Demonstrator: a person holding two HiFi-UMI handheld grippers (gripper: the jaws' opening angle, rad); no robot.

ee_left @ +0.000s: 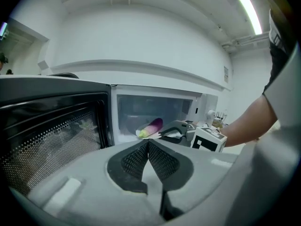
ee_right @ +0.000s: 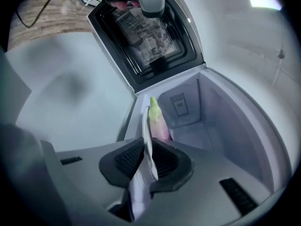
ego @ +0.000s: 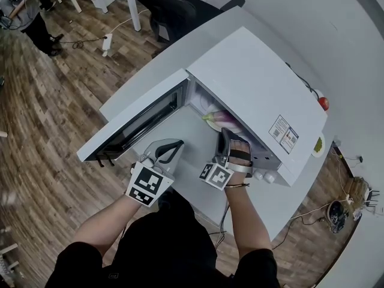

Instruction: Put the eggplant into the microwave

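Note:
The eggplant (ego: pixel 223 120) (ee_left: pixel 151 127) (ee_right: pixel 159 122), purple with a green end, lies on a white plate (ego: pixel 233 128) (ee_right: pixel 146 131) inside the white microwave (ego: pixel 252 83). Its door (ego: pixel 138 116) (ee_left: pixel 51 140) (ee_right: pixel 146 36) hangs wide open to the left. My right gripper (ego: pixel 228 135) (ee_right: pixel 146 150) reaches into the opening. The plate's rim stands edge-on between its jaws, which are slightly parted and not pressing on it. My left gripper (ego: pixel 177 144) (ee_left: pixel 147 144) hovers over the white table in front of the door, shut and empty.
The microwave stands on a white table (ego: pixel 180 137) against the wall. A red object (ego: pixel 324 103) lies behind the microwave. A black office chair (ego: pixel 174 11) stands beyond the table, and a person (ego: pixel 24 11) at the far upper left. Cables and a power strip (ego: pixel 107 42) lie on the wooden floor.

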